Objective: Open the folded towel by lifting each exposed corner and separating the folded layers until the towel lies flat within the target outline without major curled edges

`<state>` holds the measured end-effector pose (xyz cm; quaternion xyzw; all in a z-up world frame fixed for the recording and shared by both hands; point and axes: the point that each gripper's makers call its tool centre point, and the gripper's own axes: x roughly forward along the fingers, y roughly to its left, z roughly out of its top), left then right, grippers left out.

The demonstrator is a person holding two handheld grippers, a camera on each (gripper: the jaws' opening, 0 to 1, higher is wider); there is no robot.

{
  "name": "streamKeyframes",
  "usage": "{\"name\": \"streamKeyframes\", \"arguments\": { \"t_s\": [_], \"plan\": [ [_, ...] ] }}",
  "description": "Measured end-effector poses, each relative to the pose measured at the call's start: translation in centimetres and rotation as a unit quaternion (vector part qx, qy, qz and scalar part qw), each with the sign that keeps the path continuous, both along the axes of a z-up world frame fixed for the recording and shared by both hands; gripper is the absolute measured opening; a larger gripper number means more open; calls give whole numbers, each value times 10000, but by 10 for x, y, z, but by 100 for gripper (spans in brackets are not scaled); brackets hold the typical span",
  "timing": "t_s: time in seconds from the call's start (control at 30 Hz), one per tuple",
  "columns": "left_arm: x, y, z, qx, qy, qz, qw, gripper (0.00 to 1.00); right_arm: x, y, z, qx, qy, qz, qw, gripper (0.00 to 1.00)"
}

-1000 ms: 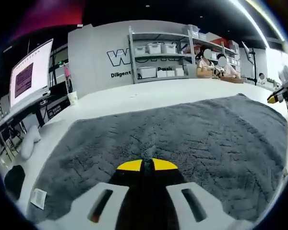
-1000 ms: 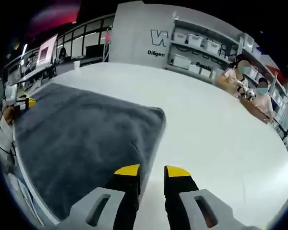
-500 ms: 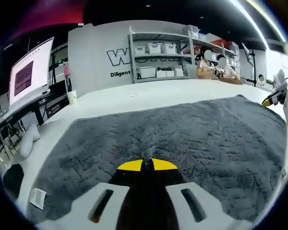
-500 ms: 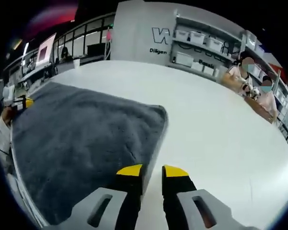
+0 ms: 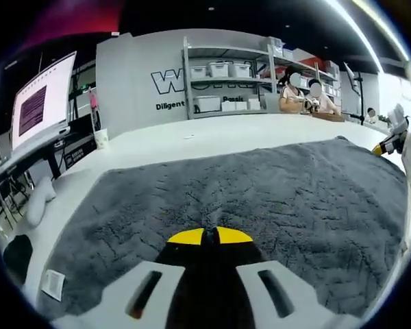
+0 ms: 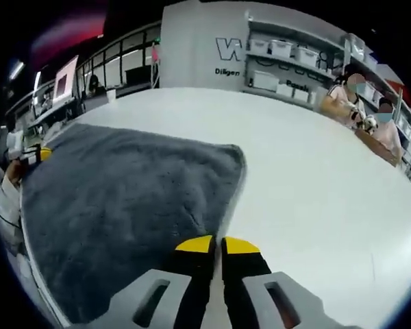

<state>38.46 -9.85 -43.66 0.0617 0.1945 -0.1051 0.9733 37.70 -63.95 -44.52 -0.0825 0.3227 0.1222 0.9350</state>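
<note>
In the left gripper view the left tongs (image 5: 209, 236) have their yellow tips pressed together with no gap. They sit on the near hem of the grey towel (image 5: 246, 205), and small puckers run up from the tips, so they probably pinch a fold of cloth, though the fisheye leaves that unsure. The towel spreads away from these tongs across the white desk (image 5: 185, 140), its long axis running sideways toward the far right, where the right tongs (image 5: 390, 142) show small at the towel's edge.

In the right gripper view the right tongs (image 6: 216, 245) are nearly closed, with only a thin slit between the tips, straddling the towel's (image 6: 123, 199) side hem where cloth meets bare desk (image 6: 315, 185). I cannot tell whether the hem is caught between them. From here the towel lies to the left and ahead, one corner well forward along that hem; the left tongs (image 6: 35, 155) sit at the opposite edge.

So each pair of tongs holds its own end, and any stretch should pull outward along that shared axis.
</note>
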Motion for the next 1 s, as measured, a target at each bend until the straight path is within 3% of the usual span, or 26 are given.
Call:
{"name": "streamKeyframes", "arguments": {
  "t_s": [0.2, 1.0],
  "plan": [
    [0, 1, 0, 42, 7, -3, 10000, 4, 2, -9, 1, -368, 14, -26, 9993, 0],
    [-11, 5, 0, 215, 61, 89, 9997, 4, 2, -9, 1, -630, 0, 34, 9980, 0]
  ]
}}
